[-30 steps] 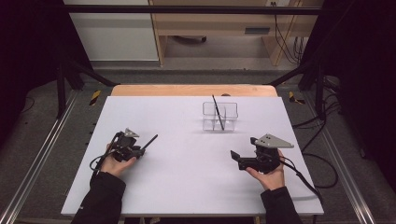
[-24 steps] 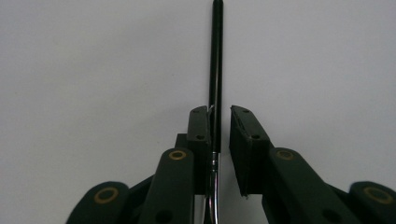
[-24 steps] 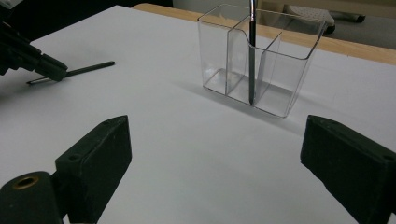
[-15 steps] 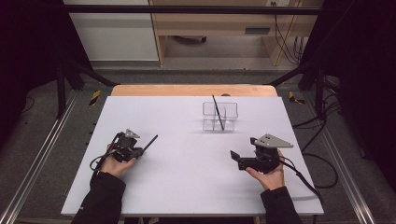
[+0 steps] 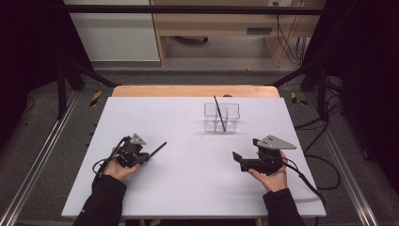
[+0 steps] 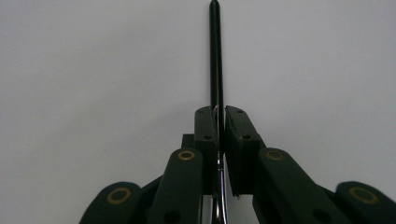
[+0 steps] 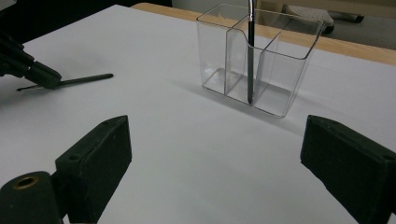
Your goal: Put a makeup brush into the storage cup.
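The left gripper [image 6: 218,126] pinches a black pen [image 6: 215,56]. The right gripper [image 7: 215,154] is spread wide, facing the clear holder [image 7: 275,65].

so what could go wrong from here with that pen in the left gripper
The left gripper pinches the thin black pen near one end, so the long free end could swing or slip. The clear organizer looks light, with another pen leaning inside; a poke at its wall could tip or slide it.
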